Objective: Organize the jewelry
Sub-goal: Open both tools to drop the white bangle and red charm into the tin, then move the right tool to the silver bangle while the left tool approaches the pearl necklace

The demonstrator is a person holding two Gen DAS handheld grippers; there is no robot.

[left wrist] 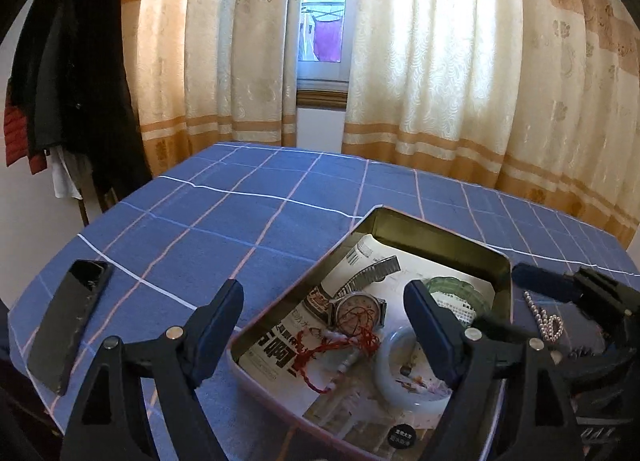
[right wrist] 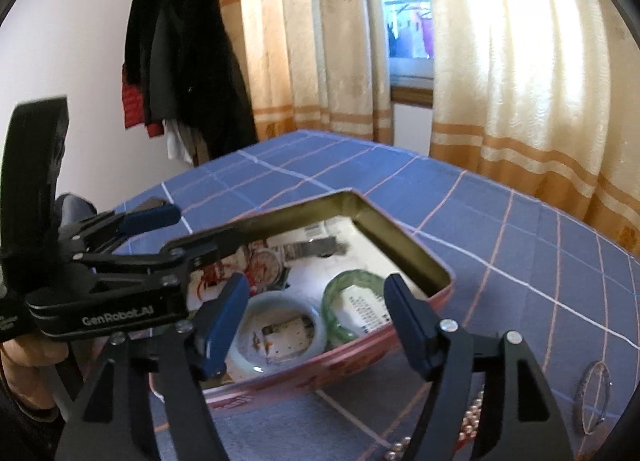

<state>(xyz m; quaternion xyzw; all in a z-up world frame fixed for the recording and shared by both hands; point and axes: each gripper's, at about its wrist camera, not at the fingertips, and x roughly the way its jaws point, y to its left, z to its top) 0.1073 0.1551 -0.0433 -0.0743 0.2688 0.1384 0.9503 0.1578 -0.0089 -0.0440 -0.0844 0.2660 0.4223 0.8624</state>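
Note:
An open pink tin (left wrist: 440,235) lined with printed paper holds a wristwatch (left wrist: 358,311), a red cord (left wrist: 344,349), a white jade bangle (left wrist: 400,375) and a green bangle (left wrist: 456,287). My left gripper (left wrist: 324,293) hangs open over the tin's near left part, with nothing between its pads. From the other side, my right gripper (right wrist: 316,285) is open above the white bangle (right wrist: 276,329) and green bangle (right wrist: 352,289), gripping nothing. The left gripper (right wrist: 196,227) reaches in from the left over the tin's rim (right wrist: 400,237). A pearl string (left wrist: 546,321) lies on the cloth beside the tin.
A dark phone (left wrist: 68,321) lies on the blue checked tablecloth (left wrist: 240,221) at the left. A thin metal bangle (right wrist: 592,397) and pearls (right wrist: 472,417) rest right of the tin. Curtains, a window and hanging coats (left wrist: 76,73) stand behind the table. A hand (right wrist: 24,357) holds the left gripper.

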